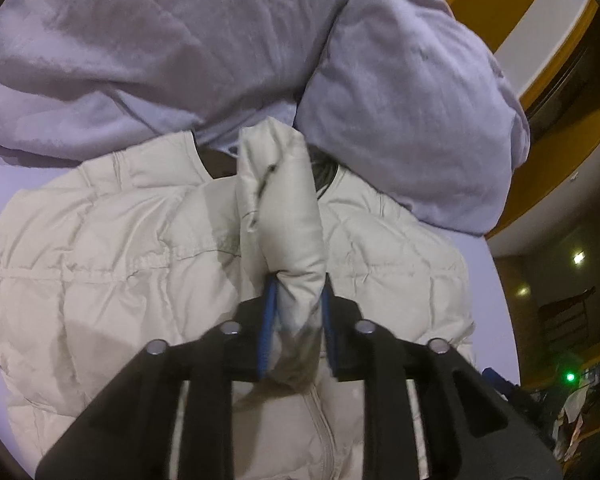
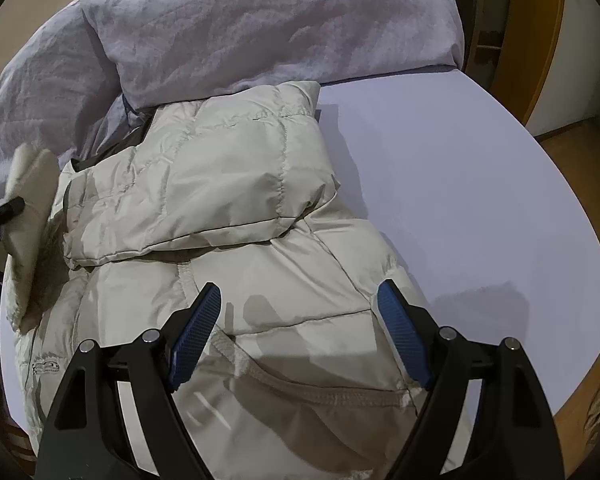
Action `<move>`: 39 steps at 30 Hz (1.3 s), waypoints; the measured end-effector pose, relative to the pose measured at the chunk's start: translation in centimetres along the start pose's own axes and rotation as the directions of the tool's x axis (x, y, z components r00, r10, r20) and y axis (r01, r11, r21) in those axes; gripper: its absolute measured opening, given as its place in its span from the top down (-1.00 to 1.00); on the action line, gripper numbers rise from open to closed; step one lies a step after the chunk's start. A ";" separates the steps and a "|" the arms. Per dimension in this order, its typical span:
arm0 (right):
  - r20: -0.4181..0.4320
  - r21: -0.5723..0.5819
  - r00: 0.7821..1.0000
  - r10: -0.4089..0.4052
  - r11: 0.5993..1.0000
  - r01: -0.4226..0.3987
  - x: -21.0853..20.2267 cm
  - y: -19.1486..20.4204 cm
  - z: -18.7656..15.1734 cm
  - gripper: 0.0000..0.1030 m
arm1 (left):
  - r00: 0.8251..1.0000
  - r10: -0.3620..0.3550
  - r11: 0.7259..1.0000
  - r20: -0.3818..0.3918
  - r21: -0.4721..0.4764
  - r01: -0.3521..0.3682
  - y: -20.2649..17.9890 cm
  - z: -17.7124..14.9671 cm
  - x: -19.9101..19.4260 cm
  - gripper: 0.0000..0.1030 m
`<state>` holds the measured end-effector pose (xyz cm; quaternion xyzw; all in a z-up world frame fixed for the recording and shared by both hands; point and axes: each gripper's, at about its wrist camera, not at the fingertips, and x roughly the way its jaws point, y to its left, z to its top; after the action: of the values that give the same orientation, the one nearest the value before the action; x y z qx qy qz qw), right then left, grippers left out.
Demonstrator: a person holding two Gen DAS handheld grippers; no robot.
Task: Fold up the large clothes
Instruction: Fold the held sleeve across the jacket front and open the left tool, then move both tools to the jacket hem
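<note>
A cream quilted puffer jacket lies spread on a lilac bed sheet. My left gripper is shut on a padded sleeve of the jacket, which is lifted above the body. In the right wrist view the jacket has its other sleeve folded across the chest. My right gripper is open and empty, hovering just above the jacket's lower front near a pocket seam. The left gripper with its sleeve shows at that view's left edge.
A crumpled lilac duvet and a pillow lie right behind the jacket's collar. In the right wrist view the duvet fills the back. Wooden floor and the bed's edge are to the right.
</note>
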<state>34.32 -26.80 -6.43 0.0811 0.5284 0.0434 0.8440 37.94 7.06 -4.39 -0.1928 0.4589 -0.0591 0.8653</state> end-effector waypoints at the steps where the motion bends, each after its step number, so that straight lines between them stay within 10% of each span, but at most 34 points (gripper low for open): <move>1: 0.000 0.001 1.000 0.000 1.000 0.000 0.1 0.0 0.1 -0.60 | 1.000 -0.004 1.000 0.002 -0.001 0.004 0.0 0.1 0.0 0.48; 5: -0.004 0.009 1.000 -0.003 1.000 0.003 0.3 -0.3 0.1 -0.60 | 0.999 0.015 1.000 0.028 0.005 -0.015 0.4 0.5 -0.1 0.19; 26: -0.025 0.050 0.999 -0.040 0.998 0.041 0.7 -1.6 -0.6 -0.65 | 0.976 0.215 0.969 -0.028 0.128 -0.209 0.4 -1.5 9.0 0.20; 39: 0.007 -0.075 0.999 -0.042 0.996 0.043 -2.9 -2.3 -2.1 -0.95 | 0.981 0.177 0.980 0.075 0.079 -0.182 3.2 -6.4 -3.1 -0.15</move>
<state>31.13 -29.29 -5.14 0.0384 0.5257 0.0449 0.8486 30.72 9.11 -6.43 -0.1151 0.4418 0.0061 0.8897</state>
